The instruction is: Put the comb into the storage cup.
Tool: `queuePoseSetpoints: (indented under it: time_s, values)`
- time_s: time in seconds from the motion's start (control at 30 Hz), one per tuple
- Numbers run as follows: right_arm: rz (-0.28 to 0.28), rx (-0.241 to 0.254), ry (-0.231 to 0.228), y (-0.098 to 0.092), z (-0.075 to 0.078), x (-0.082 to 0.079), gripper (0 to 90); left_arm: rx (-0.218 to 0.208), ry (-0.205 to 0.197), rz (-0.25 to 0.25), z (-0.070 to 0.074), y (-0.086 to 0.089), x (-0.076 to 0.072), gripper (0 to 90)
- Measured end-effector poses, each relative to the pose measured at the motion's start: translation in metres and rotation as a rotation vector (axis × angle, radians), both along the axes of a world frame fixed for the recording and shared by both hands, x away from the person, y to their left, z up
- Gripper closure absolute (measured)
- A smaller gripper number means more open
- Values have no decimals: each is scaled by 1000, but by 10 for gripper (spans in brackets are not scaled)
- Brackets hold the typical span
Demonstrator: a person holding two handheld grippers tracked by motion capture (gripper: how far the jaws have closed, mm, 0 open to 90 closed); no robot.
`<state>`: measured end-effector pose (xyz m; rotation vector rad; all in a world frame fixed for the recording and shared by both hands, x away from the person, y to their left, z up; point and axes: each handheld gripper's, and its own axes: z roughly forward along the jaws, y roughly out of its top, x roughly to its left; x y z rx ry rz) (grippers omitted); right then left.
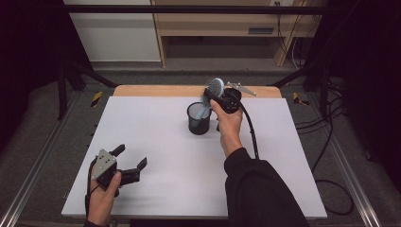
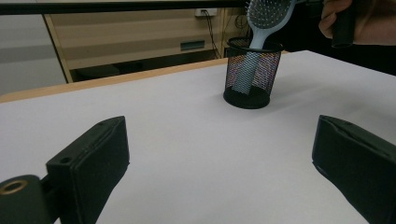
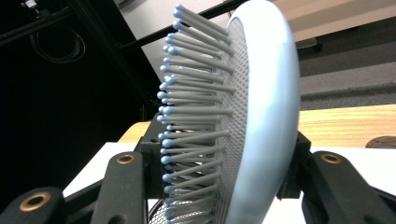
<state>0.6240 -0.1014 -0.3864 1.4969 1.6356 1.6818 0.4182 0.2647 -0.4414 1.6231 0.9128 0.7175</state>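
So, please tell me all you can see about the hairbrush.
The hairbrush is pale blue, plastic by the look, with an oval head of ball-tipped bristles on a grey pad. It stands tilted, handle down inside the black mesh cup, head above the rim. The right gripper is shut on the head, one jaw on the bristles, one on the back.

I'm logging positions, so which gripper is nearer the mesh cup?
Right. The right gripper holds the hairbrush by its head just above the mesh cup, handle inside. The left gripper rests open near the table's front left, well away from it.
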Motion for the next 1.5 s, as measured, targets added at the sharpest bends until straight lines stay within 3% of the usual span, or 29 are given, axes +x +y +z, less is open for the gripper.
queuePoseSetpoints:
  time_s: [1.5]
  values:
    - [5, 9, 6, -1, -4, 1, 499, -1, 0, -7, 0, 0, 0, 40]
